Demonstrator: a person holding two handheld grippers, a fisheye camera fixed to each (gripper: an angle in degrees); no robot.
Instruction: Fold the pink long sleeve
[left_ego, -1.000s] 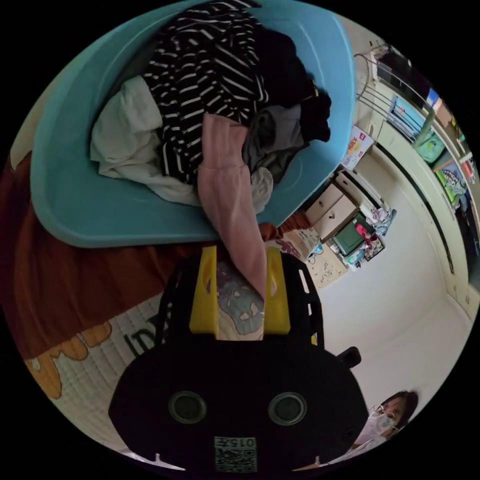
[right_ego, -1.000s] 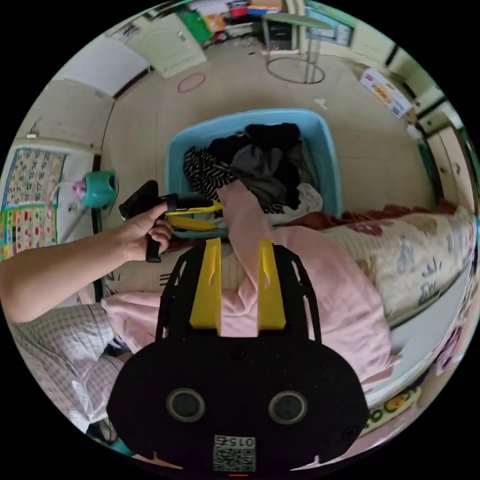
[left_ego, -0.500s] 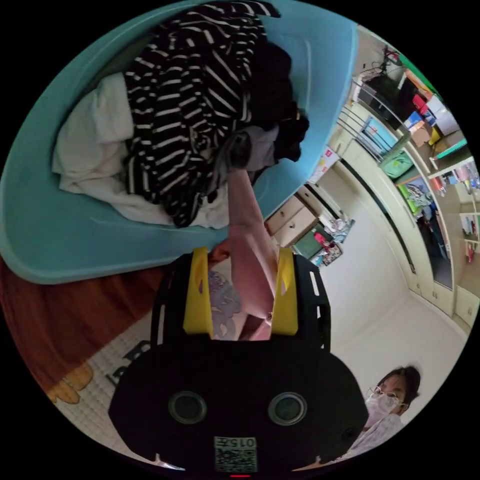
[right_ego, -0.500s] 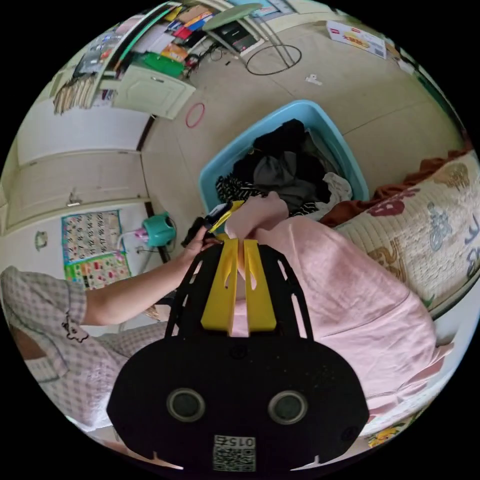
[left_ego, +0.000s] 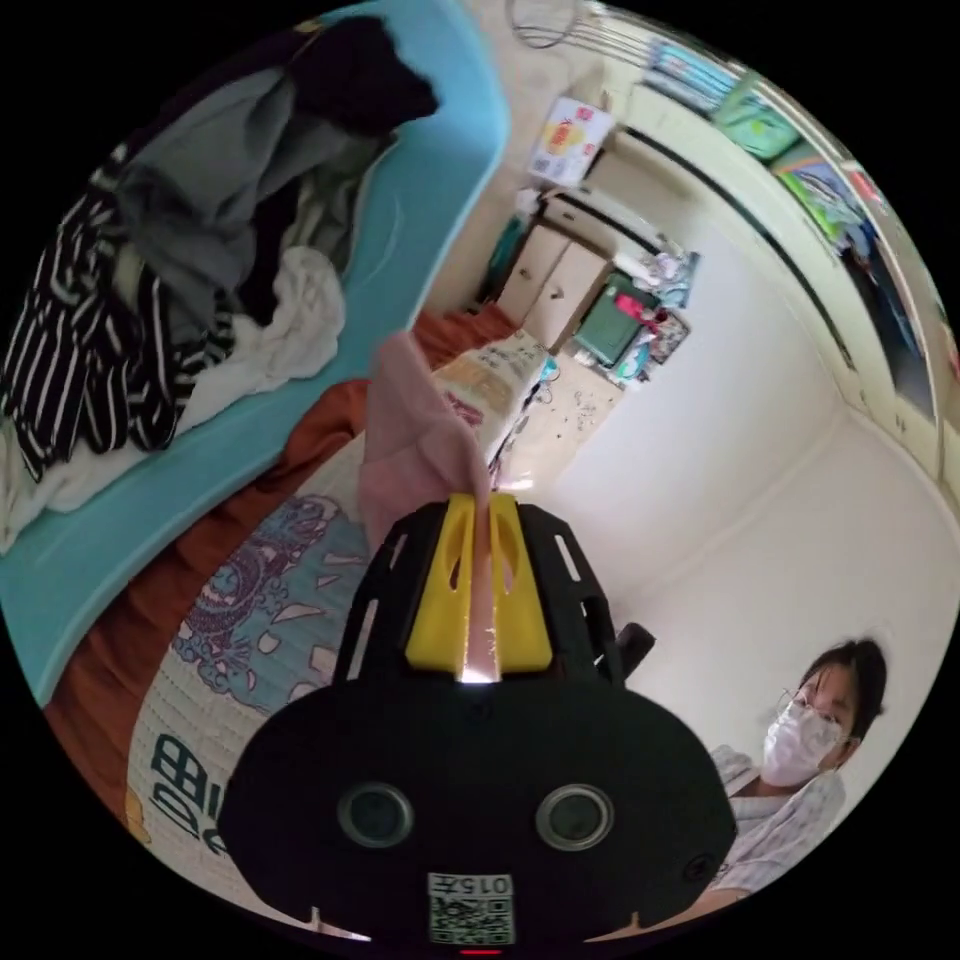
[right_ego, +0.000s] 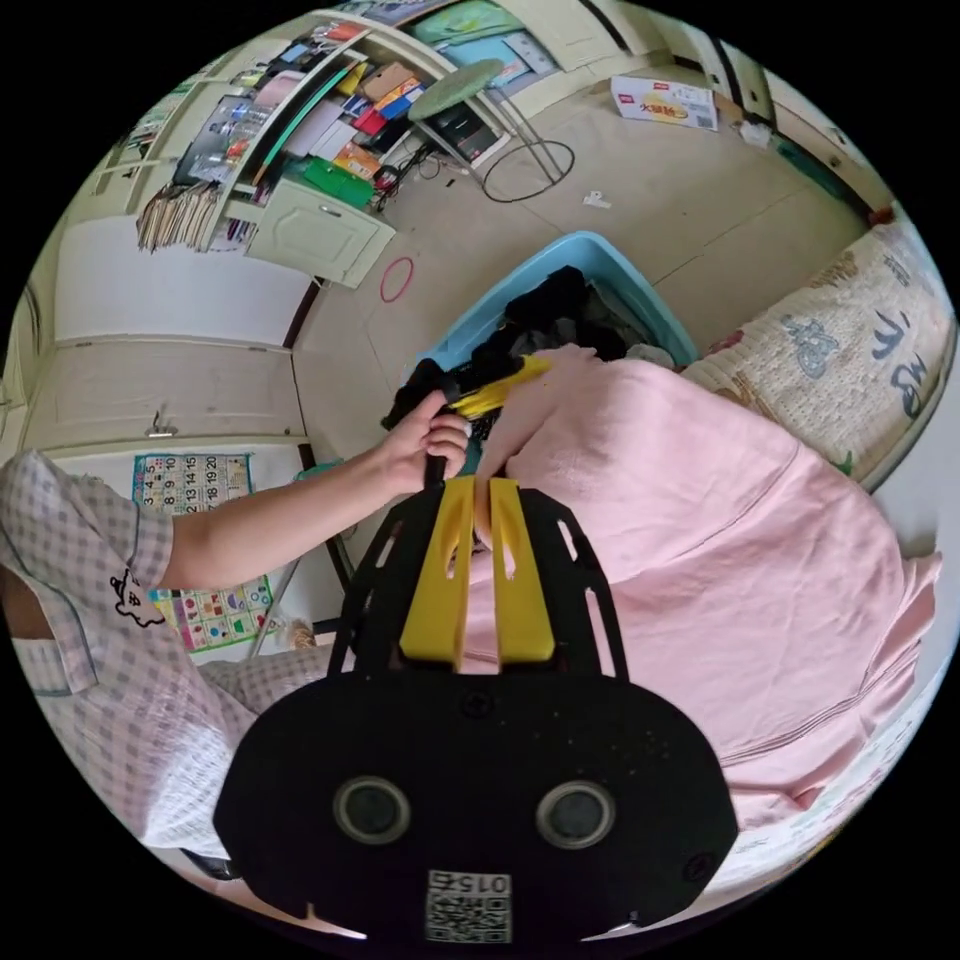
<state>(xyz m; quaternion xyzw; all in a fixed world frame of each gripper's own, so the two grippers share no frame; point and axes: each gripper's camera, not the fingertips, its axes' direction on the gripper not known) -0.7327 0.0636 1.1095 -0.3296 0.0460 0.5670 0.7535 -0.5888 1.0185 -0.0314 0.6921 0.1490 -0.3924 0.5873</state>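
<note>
The pink long sleeve (right_ego: 700, 520) hangs spread out beside the bed in the right gripper view, held up along its top edge. My right gripper (right_ego: 478, 500) is shut on that edge, with pink cloth pinched between its yellow jaws. A hand holds my left gripper (right_ego: 510, 378) a little further along the same edge, near the blue basket. In the left gripper view, my left gripper (left_ego: 480, 515) is shut on a fold of the pink long sleeve (left_ego: 415, 440), which rises from between the jaws.
A blue laundry basket (left_ego: 420, 190) (right_ego: 640, 290) full of striped, grey, black and white clothes stands beside the bed. A patterned quilt (left_ego: 270, 610) (right_ego: 850, 340) over a rust-red sheet covers the bed. A stool (right_ego: 470, 90), shelves and a box stand across the floor.
Both grippers have closed on the pink garment; they were open a second ago. The garment has been lifted out of the basket and now hangs spread between them.
</note>
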